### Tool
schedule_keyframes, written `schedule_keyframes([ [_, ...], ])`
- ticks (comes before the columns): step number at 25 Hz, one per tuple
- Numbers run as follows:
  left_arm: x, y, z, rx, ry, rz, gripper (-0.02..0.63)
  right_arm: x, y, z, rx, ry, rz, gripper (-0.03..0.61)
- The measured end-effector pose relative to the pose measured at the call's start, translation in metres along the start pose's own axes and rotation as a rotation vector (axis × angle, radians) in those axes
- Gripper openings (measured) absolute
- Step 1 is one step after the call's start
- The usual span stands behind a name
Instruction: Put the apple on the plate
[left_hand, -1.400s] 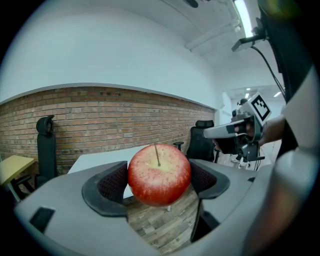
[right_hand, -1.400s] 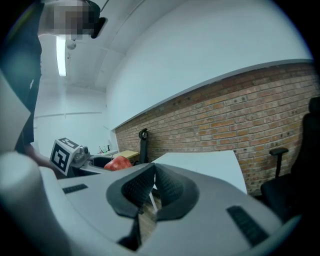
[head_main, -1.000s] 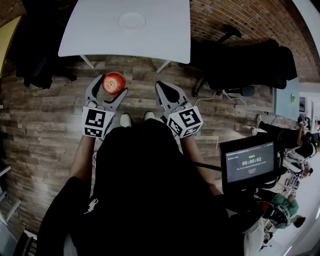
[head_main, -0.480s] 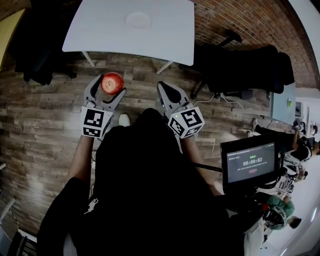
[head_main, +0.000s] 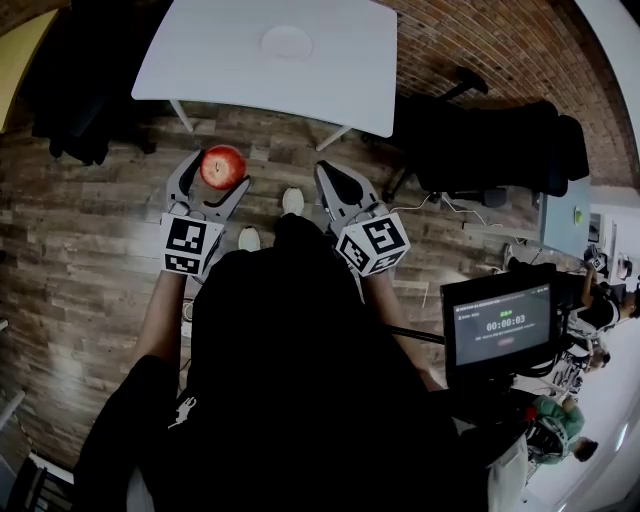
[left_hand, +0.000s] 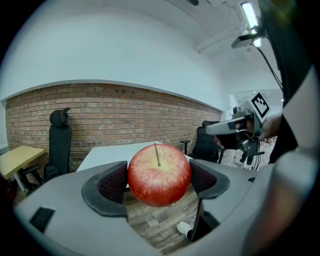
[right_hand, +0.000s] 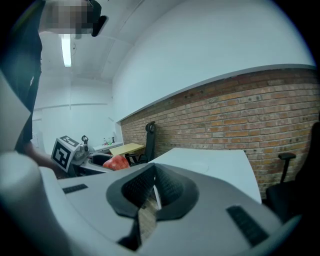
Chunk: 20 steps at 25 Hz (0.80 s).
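A red apple (head_main: 223, 166) (left_hand: 159, 174) with its stem up sits clamped between the padded jaws of my left gripper (head_main: 214, 172), held over the wooden floor short of the table. The apple (right_hand: 116, 162) also shows small at the left of the right gripper view. A white plate (head_main: 287, 41) lies on the white table (head_main: 330, 75) ahead, near its far side. My right gripper (head_main: 333, 184) (right_hand: 153, 191) is shut with nothing in it, its pads touching, beside the left one.
A black office chair (head_main: 490, 140) stands right of the table, and another dark chair (head_main: 75, 110) to its left. A brick wall (left_hand: 100, 107) runs behind the table. A screen (head_main: 503, 325) hangs at my right side.
The table and plate have drifted slightly right and closer in the head view as I step forward. Both grippers keep their hold and posture.
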<state>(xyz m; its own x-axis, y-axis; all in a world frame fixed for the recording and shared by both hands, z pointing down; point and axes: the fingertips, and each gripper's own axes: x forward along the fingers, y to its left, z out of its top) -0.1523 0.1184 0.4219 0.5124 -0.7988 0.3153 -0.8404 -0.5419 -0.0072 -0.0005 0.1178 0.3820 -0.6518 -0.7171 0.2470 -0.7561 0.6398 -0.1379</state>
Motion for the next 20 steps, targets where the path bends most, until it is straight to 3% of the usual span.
schedule_keyframes([
  [11,0.019,0.014,-0.002,0.014,0.022,0.021,0.391,0.021,-0.019,-0.005,0.03,-0.014,0.007,0.005],
  [20,0.094,0.032,0.025,0.016,0.048,0.036,0.391,0.064,-0.086,0.01,0.052,-0.002,0.046,0.005],
])
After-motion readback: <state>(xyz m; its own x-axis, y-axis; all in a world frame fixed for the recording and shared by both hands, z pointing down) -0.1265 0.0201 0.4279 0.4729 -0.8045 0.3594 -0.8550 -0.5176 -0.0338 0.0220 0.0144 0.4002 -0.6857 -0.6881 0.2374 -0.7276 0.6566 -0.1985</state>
